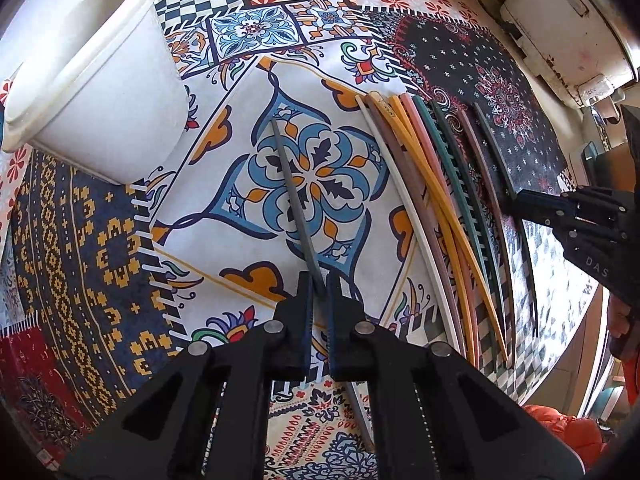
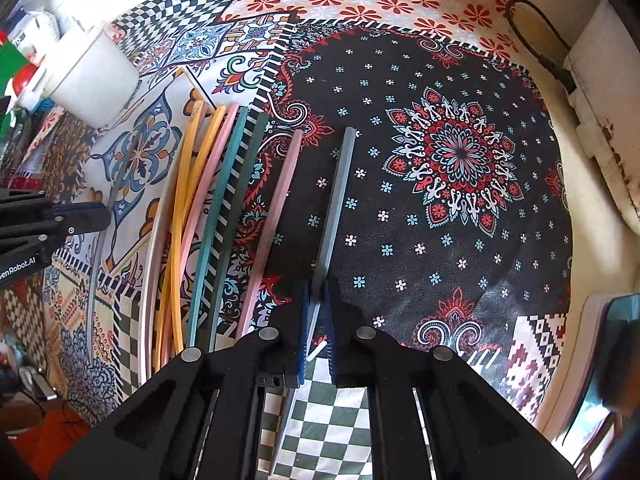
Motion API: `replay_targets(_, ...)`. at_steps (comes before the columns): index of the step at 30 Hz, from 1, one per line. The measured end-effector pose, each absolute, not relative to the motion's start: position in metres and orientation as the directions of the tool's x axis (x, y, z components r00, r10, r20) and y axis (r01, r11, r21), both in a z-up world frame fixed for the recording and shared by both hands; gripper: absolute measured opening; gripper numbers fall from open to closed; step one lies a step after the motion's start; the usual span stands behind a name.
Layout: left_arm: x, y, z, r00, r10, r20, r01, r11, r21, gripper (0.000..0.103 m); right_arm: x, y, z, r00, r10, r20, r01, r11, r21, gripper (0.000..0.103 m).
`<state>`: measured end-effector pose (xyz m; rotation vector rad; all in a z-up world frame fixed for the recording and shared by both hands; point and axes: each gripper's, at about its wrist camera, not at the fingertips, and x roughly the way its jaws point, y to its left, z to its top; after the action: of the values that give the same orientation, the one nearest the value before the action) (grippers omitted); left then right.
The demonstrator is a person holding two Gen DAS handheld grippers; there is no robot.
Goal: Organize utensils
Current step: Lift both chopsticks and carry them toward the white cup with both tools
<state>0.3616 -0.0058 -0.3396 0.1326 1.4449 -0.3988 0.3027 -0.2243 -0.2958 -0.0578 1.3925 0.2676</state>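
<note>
Grey chopsticks, one in each claw: my left claw (image 1: 319,280) is clamped on a dark grey chopstick (image 1: 294,194) lying across the blue-and-orange flower of the patterned tablecloth (image 1: 80,240), and my right claw (image 2: 319,294) is pinched on a lighter grey chopstick (image 2: 338,196) over the cloth's black starred panel. Both point steeply down at the table. To do this well, I judge each stick should be lifted level, gripped firmly near its end so it does not swivel. Between my claws lies a row of coloured chopsticks (image 1: 440,200), yellow, pink, green and white, close together. A white plastic tub (image 1: 104,92) stands at the far left, probably their destination.
</note>
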Motion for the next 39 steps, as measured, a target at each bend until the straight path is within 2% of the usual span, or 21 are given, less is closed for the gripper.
replay_targets(7,0.358,-0.011,-0.337,0.027,-0.136,-0.99,0.386,0.915,-0.115,0.005,0.326,-0.236,-0.297,0.145,0.161,-0.976,-0.186,0.974,0.133,0.005)
replay_targets(11,0.36,-0.031,-0.341,0.059,-0.088,-0.994,0.421,0.905,-0.055,0.005,0.328,-0.223,-0.3,0.175,0.124,-0.977,-0.222,0.971,0.084,0.006)
replay_targets(14,0.361,-0.042,-0.34,0.082,-0.074,-0.994,0.451,0.892,-0.029,0.005,0.333,-0.214,-0.302,0.172,0.134,-0.976,-0.209,0.973,0.097,0.006)
replay_targets(19,0.364,-0.044,-0.335,0.091,-0.133,-0.987,0.412,0.907,-0.084,0.003,0.34,-0.224,-0.293,0.188,0.192,-0.963,-0.159,0.974,0.163,0.005)
replay_targets(28,0.364,-0.014,-0.28,0.216,-0.22,-0.951,0.334,0.932,-0.14,0.003,0.322,-0.244,-0.233,0.306,0.25,-0.919,-0.146,0.966,0.215,0.005)
replay_targets(39,0.34,0.018,-0.229,0.37,-0.246,-0.896,0.292,0.946,-0.14,0.002,0.315,-0.22,-0.194,0.439,0.309,-0.843,-0.198,0.949,0.245,0.005)
